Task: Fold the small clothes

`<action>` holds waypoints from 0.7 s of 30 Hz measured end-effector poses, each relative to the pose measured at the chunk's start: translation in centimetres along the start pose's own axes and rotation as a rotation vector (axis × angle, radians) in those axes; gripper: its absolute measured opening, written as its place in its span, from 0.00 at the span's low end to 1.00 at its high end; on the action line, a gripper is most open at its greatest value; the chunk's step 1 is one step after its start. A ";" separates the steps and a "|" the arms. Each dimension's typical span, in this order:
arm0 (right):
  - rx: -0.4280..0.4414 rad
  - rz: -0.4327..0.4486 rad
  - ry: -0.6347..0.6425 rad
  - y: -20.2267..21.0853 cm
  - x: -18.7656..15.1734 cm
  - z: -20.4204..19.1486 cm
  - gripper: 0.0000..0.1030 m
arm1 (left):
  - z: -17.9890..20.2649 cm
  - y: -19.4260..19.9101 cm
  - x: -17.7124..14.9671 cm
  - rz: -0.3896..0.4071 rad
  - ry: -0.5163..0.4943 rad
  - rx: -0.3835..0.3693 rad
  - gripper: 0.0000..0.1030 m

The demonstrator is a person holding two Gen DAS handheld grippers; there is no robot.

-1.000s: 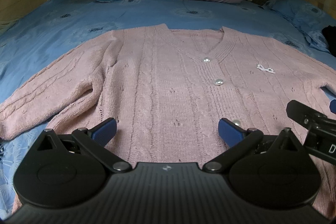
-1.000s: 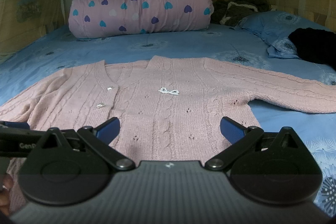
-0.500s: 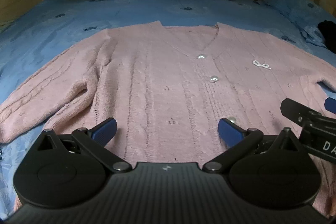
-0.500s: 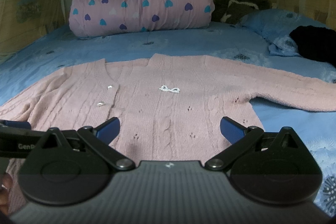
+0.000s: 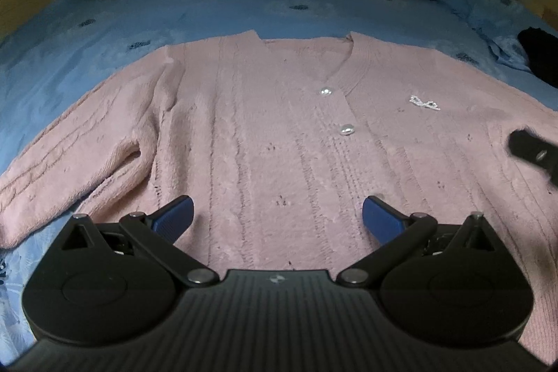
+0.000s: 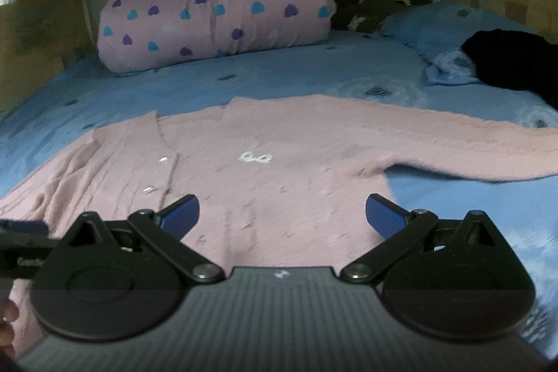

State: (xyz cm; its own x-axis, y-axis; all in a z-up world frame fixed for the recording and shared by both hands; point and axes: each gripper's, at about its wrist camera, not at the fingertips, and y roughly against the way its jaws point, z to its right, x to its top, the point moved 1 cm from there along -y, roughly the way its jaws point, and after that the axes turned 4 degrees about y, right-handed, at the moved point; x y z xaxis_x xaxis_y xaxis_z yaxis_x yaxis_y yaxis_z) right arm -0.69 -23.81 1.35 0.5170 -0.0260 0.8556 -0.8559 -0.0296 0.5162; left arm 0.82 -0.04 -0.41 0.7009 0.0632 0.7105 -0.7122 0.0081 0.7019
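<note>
Lying flat and face up on a bed covered by a blue sheet with dark dandelion prints [image 5: 216,20], a pink cable-knit cardigan with pearly buttons [image 5: 272,142] has its V-neck toward the headboard and both sleeves spread outward. Two round buttons [image 5: 346,129] sit on the placket; small silver bow ornament [image 5: 424,103] on the chest beside it. Left tongs [image 5: 277,215] hover over the lower front of the cardigan, blue-padded fingers [image 5: 174,213] wide apart, nothing between them. Right tongs [image 6: 282,215] likewise spread and empty, over the cardigan's lower half toward its side edge; right pad sits near where knit meets sheet. Black tip of the right tool enters the left view at the far right edge; the left tool's body shows at the left edge of the right view. Rolled pink quilt with blue and purple hearts [image 6: 216,9] lies against the headboard, well apart from the cardigan. Blue pillow [image 6: 436,23] and a black garment [image 6: 505,58] rest at the bed's right side. Right view is motion-blurred.
</note>
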 end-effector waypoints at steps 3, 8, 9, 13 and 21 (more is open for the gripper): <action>-0.037 -0.002 -0.015 0.0 1.0 1.9 1.00 | -0.3 -0.1 0.1 -0.008 0.015 0.005 1.00; -0.117 -0.025 -0.115 -0.9 2.1 6.5 1.00 | -0.5 -0.4 0.1 -0.019 0.022 0.012 1.00; -0.137 -0.030 -0.141 -1.3 2.2 7.7 1.00 | -0.4 -0.4 0.1 -0.021 0.020 0.013 1.00; -0.232 -0.049 -0.210 -2.4 2.3 11.3 1.00 | -0.5 -0.6 0.1 -0.024 0.018 0.017 1.00; -0.415 -0.078 -0.382 -3.8 1.5 17.5 1.00 | -0.6 -1.2 0.1 -0.036 0.025 0.031 1.00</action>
State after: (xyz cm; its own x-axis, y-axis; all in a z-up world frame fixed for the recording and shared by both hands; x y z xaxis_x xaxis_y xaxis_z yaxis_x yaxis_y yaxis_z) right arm 3.57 -41.25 0.04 0.4801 -0.4013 0.7801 -0.7081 0.3477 0.6146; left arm 1.77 0.51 -1.21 0.7242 0.0884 0.6839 -0.6851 -0.0205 0.7282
